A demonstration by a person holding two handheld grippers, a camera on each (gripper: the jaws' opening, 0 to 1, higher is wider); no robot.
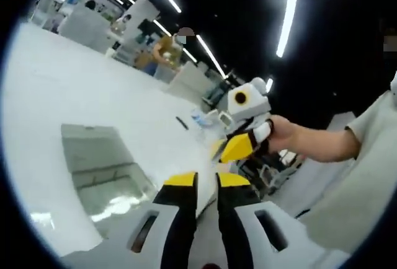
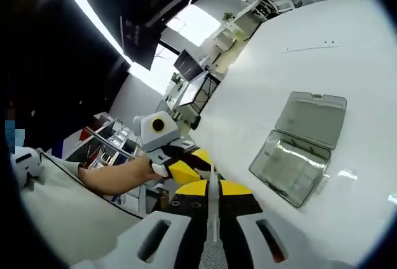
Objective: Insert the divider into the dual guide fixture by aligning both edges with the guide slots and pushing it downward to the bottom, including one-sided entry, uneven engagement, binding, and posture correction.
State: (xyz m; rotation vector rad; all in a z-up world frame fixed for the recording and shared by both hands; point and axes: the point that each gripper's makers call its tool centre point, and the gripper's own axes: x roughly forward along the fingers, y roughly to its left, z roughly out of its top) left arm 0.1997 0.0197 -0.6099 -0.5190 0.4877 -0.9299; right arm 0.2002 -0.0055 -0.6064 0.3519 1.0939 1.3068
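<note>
Right yellow-tipped gripper raised, pinching a thin translucent plastic divider; left yellow-tipped gripper slightly parted, above clear hinged plastic box.

A broad white table fills the foreground. Overhead, long strip lights cross a dark ceiling. Past the table's far edge stand white desks and partitions (their contents too blurred to identify). The right gripper view shows a bright window and dark monitors.
</note>
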